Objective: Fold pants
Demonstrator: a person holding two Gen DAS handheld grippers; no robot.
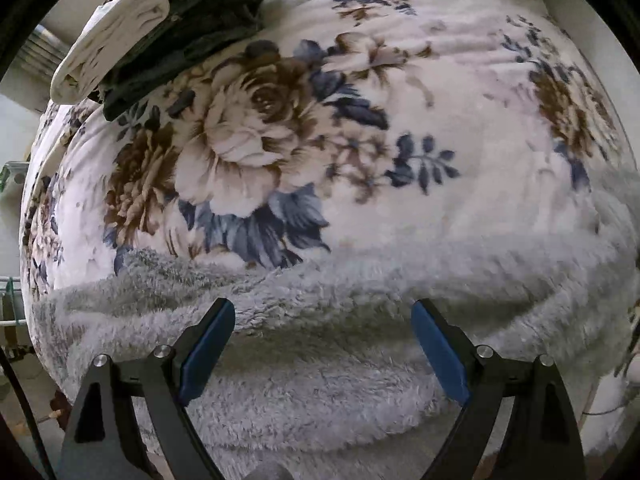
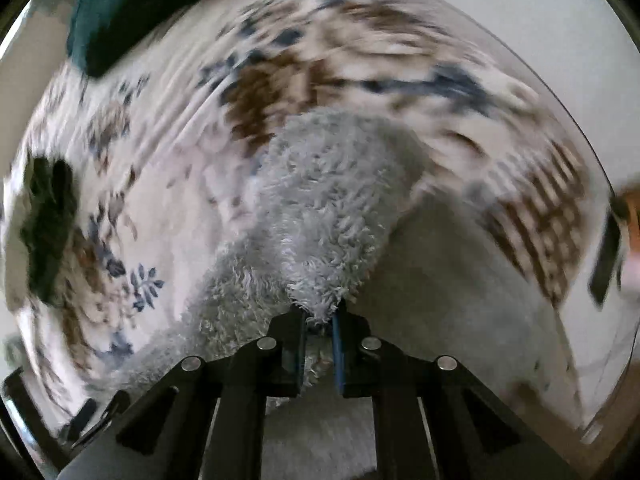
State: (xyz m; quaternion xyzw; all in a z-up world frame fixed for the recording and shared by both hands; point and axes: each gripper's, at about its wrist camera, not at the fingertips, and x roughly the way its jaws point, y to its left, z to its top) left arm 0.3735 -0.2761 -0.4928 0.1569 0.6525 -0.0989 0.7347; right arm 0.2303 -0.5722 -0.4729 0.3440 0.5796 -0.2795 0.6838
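The right hand-held gripper (image 2: pixel 320 320) is pinching the fluffy grey pants (image 2: pixel 320 208) over the floral bedspread (image 1: pixel 460 120), while the left hand-held gripper (image 1: pixel 323 312) is hanging spread wide.

The pants (image 1: pixel 320 380) are pale grey. The blanket (image 1: pixel 460 100) is white with brown roses and blue leaves. Pads (image 1: pixel 438 354) are blue.

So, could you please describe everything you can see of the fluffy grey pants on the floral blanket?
The fluffy grey pants look like soft, shaggy fleece, pale grey. They lie rumpled across the white floral blanket. The open left gripper hangs over them with its blue pads apart, not pinching them. The right gripper is shut on a bunched edge, and a fold of fabric stretches away from it.
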